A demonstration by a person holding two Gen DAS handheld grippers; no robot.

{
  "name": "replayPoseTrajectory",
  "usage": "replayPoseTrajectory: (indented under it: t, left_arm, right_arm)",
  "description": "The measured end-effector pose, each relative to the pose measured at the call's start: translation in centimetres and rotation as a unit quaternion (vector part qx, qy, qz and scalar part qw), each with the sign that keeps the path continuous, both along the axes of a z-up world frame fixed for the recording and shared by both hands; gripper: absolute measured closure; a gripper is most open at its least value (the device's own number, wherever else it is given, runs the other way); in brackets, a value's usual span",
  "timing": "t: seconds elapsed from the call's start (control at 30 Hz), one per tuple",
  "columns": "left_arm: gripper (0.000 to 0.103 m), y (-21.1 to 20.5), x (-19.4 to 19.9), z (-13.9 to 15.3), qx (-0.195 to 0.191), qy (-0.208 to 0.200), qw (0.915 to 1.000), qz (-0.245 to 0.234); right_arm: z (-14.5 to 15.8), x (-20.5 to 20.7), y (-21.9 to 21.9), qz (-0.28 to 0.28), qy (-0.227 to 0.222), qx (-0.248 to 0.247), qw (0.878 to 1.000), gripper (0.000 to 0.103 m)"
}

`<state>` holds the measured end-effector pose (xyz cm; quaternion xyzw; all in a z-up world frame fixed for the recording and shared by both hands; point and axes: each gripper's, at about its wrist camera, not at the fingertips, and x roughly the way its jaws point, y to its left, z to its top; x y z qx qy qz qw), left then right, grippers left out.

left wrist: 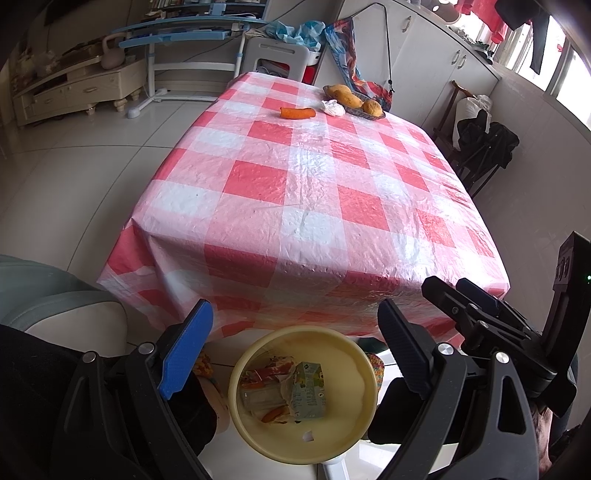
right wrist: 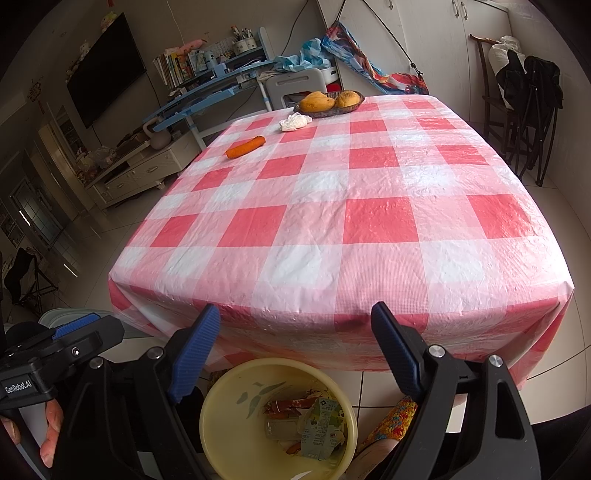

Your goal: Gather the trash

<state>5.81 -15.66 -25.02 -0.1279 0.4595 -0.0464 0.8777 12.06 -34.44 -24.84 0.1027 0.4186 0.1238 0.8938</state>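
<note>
A yellow bin (left wrist: 354,362) (right wrist: 229,391) stands on the floor below the table's near edge, holding a green carton (left wrist: 308,391) (right wrist: 321,424), wrappers and scraps. A crumpled white tissue (left wrist: 333,108) (right wrist: 294,121) lies at the far end of the checked table (left wrist: 314,192) (right wrist: 332,206), beside the fruit basket. A carrot (left wrist: 297,112) (right wrist: 246,146) lies near it. My left gripper (left wrist: 295,339) is open and empty above the bin. My right gripper (right wrist: 295,343) is open and empty above the bin too; it also shows in the left wrist view (left wrist: 476,306).
A basket of mangoes (left wrist: 354,99) (right wrist: 329,100) sits at the table's far edge. A chair with dark clothes (left wrist: 480,144) (right wrist: 524,85) stands to the right. A blue desk (left wrist: 192,33) (right wrist: 207,96) and a white stool (left wrist: 280,55) stand beyond the table.
</note>
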Motion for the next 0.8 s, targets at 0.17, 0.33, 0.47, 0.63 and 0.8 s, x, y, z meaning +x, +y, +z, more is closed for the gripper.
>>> replayPoseTrajectory:
  t: [0.17, 0.33, 0.47, 0.63, 0.8]
  left_arm:
    - [0.016, 1.8, 0.6, 0.8, 0.002, -0.008, 0.9998, 0.016]
    - [0.016, 4.6, 2.4, 3.4, 0.003, -0.033, 0.9985, 0.043]
    - [0.016, 8.1, 6.3, 5.6, -0.002, -0.037, 0.9968, 0.070]
    - [0.016, 11.6, 12.8, 6.8, 0.018, -0.022, 0.9956, 0.089]
    - [0.016, 11.2, 18.9, 6.1, 0.033, -0.016, 0.9979, 0.053]
  right_arm:
    - [0.0, 0.0, 0.0, 0.000, 0.000, 0.001, 1.000, 0.022]
    - [0.9, 0.5, -0.4, -0.002, -0.001, 0.031, 1.000, 0.022]
    - [2.2, 2.2, -0.6, -0.009, -0.009, 0.056, 0.998, 0.020]
    - [3.4, 6.4, 0.4, 0.001, -0.021, 0.056, 0.998, 0.020]
    - [3.8, 13.0, 1.2, -0.001, -0.024, 0.044, 0.999, 0.020]
